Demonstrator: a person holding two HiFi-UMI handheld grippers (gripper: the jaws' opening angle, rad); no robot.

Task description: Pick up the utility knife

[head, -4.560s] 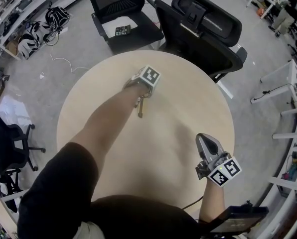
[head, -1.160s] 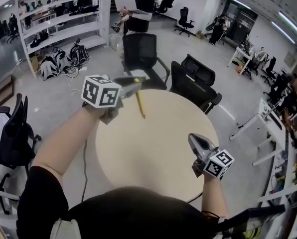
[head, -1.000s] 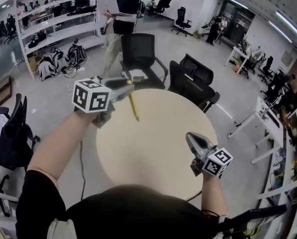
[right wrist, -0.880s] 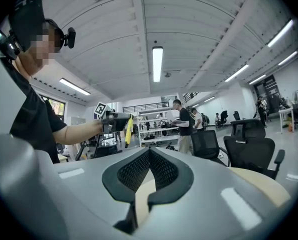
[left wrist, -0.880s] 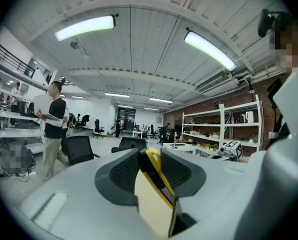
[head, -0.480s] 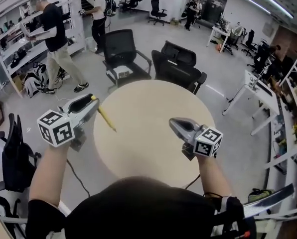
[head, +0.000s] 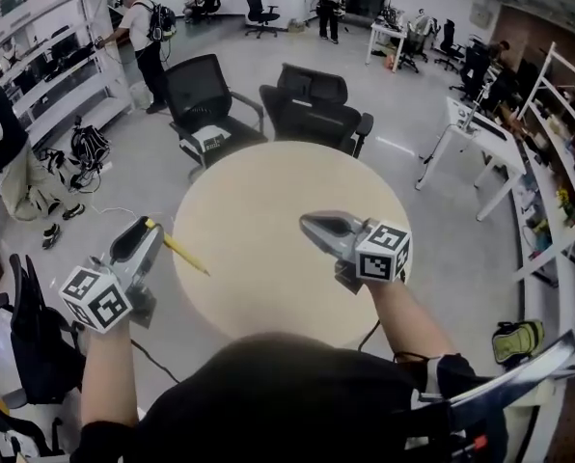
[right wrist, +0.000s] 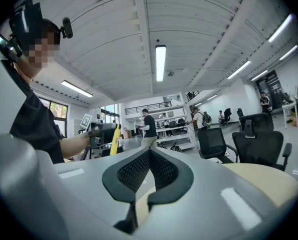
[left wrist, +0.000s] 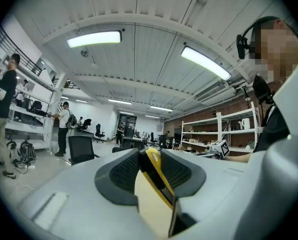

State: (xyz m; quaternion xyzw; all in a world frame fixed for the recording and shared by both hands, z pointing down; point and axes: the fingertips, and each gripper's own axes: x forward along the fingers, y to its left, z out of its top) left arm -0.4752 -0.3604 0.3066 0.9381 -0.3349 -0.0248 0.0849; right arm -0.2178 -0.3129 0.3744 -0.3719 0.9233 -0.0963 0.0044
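Observation:
My left gripper is shut on the yellow utility knife, lifted off the round table at its left edge. The knife slants out from the jaws over the table rim. In the left gripper view the yellow knife sits clamped between the two dark pads, and that gripper points level across the room. My right gripper hovers above the right half of the table, jaws together with nothing between them. In the right gripper view that gripper is shut, and the knife shows far off at left.
Two black office chairs stand behind the table, one with a calculator on its seat. People stand by white shelving at the far left. White desks lie to the right, and another black chair at lower left.
The left gripper has carried the knife from above the table's far side down and leftward to its left edge. The right gripper has shifted slightly toward the middle. My head view has tilted.

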